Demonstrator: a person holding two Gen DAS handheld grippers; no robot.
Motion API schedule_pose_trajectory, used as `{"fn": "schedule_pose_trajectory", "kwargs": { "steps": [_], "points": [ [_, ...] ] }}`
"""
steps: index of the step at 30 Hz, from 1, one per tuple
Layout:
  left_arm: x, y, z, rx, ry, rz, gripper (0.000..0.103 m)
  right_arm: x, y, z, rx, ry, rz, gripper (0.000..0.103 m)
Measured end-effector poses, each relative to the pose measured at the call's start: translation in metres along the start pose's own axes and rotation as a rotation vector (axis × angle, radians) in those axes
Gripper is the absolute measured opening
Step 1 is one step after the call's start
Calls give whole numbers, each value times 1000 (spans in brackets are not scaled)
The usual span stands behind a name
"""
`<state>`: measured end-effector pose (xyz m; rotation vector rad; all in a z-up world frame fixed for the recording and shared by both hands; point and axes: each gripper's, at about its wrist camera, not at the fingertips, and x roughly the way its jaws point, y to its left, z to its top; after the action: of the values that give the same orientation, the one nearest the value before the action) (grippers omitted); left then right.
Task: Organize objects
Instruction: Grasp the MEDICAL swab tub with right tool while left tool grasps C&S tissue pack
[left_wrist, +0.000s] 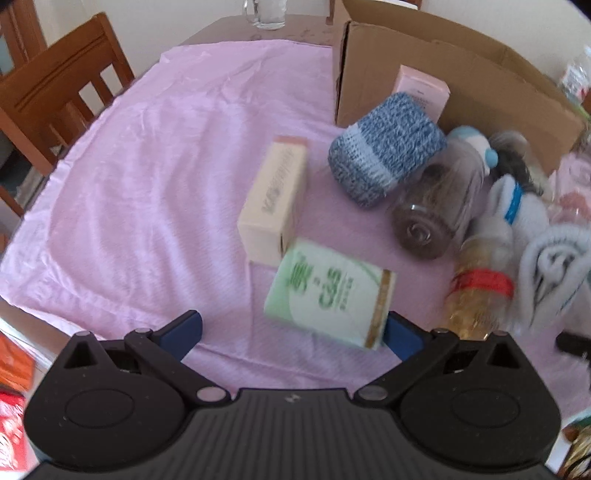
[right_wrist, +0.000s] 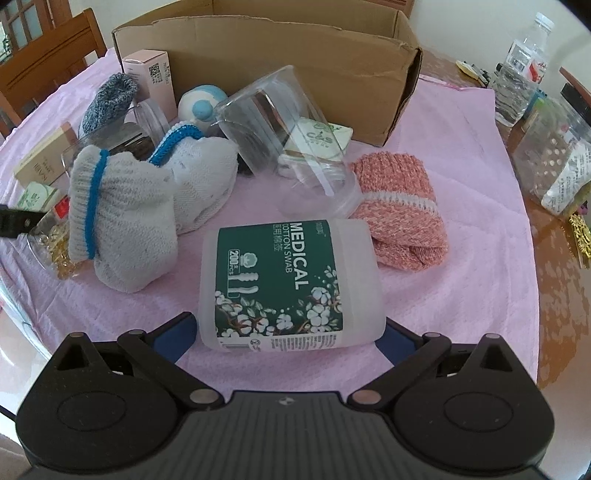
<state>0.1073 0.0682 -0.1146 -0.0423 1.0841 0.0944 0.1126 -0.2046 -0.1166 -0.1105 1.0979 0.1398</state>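
**A:** How will the cotton swab tub (right_wrist: 290, 284) handle for you?

**B:** By my reading it is light and fairly stiff, smooth plastic with a glossy label, so it may slip or roll. It lies on its side on the pink cloth (right_wrist: 461, 206), toward the near edge of the worktop. Take it across the round body, at the labelled middle.

**A:** And where does it sit against your right gripper (right_wrist: 288, 338)?

**B:** Its near end lies between your spread fingers (right_wrist: 173, 338), which look to be just beside it on both sides and not yet clenched. Whether they touch it, I cannot tell.

**A:** Your left gripper (left_wrist: 293, 334)?

**B:** Released too, and wide. The green packet (left_wrist: 328, 291) lies flat ahead of it, its near corner at the right-hand finger. The packet looks soft and light, so pinch it by the long edges. The cardboard box (right_wrist: 280, 48) stands at the far edge.
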Motion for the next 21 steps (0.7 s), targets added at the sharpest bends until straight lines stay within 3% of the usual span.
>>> {"fn": "schedule_pose_trajectory", "kwargs": {
  "steps": [4,10,14,18,21],
  "points": [
    [-2,-9,4,58,-33,23,101,-1,3,2,-26,4,-2,103],
    [-1,-17,11,130,-62,-16,93,-2,10,9,-65,-11,16,103],
    [0,-15,10,161,-48,-69,83,-5,10,13,-68,-15,28,103],
    [4,-15,15,193,-24,-135,81,-9,8,15,-59,-7,54,103],
    [4,-19,15,224,-36,-137,82,-10,10,16,-52,-7,59,103]
  ]
}}
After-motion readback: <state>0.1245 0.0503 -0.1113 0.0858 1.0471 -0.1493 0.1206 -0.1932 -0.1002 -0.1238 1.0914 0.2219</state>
